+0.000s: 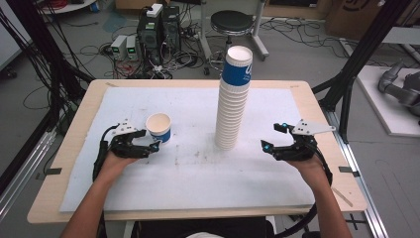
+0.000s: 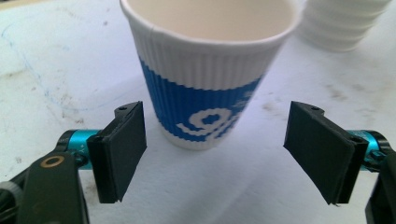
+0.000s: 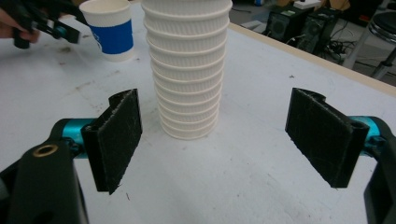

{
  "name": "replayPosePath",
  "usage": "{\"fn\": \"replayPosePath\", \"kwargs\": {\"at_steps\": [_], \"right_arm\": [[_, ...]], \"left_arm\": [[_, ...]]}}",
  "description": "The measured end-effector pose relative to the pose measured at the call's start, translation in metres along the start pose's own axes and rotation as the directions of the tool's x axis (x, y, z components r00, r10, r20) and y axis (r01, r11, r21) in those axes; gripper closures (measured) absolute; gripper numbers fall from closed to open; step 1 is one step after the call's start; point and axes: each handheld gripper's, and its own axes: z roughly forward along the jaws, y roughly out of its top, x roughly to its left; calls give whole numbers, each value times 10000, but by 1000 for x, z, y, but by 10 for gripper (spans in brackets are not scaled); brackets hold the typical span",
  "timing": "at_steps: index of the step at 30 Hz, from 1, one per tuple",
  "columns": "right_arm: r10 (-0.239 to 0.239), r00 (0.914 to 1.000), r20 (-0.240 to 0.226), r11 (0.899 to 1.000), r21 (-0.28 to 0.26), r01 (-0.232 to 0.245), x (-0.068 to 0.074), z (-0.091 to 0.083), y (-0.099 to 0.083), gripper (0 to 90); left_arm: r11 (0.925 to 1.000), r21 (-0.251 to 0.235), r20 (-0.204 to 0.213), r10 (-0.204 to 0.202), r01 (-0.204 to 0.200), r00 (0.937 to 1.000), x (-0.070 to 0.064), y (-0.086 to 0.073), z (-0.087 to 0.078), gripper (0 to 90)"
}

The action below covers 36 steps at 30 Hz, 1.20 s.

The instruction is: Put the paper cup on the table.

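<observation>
While both jaws gape, left gripper (image 1: 152, 139) faces cup (image 1: 159, 127).

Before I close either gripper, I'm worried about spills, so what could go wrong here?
The tall stack of ribbed white paper cups is narrow at its base, so a nudge from the open right gripper could topple it. The single blue-and-white paper cup stands loose and looks empty; if the open left gripper closes off-centre, it may tip or crush.
</observation>
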Motion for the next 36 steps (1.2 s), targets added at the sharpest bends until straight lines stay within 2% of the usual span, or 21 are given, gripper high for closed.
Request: {"fn": "replayPosePath", "kwargs": {"at_steps": [3,6,8,12,14,17,20,26,36], "right_arm": [[-50,9999,163,9999,165,47,-1,0,-2,190],[-35,9996,293,9996,278,27,-4,0,-5,190],[114,9993,362,9993,345,-126,-6,-1,-7,190],[250,9982,536,9990,352,-270,-9,-3,-12,190],[293,9975,644,9988,369,-317,-10,-5,-14,190],[293,9969,735,9989,350,-319,-11,-7,-16,190],[428,9956,829,9986,273,-452,-13,-10,-18,190],[506,9943,942,9986,114,-519,-16,-12,-20,190],[518,9941,953,9986,-1,-520,-12,-15,-19,190]], "left_arm": [[9981,-611,366,-38,60,9993,1,-3,-15,207],[9865,-1619,640,-125,227,9979,3,-1,-30,207],[9666,-2531,866,-196,411,9961,4,2,-40,206],[9339,-3528,767,-330,581,9965,3,10,-49,187],[9256,-3746,686,-306,542,9972,3,14,-51,186],[9209,-3885,493,-147,327,9987,1,19,-51,176],[9197,-3922,351,-42,177,9994,0,22,-50,177],[9163,-4003,238,-25,118,9997,-1,25,-49,177],[9118,-4106,45,114,-86,9999,-3,25,-56,177]]}}
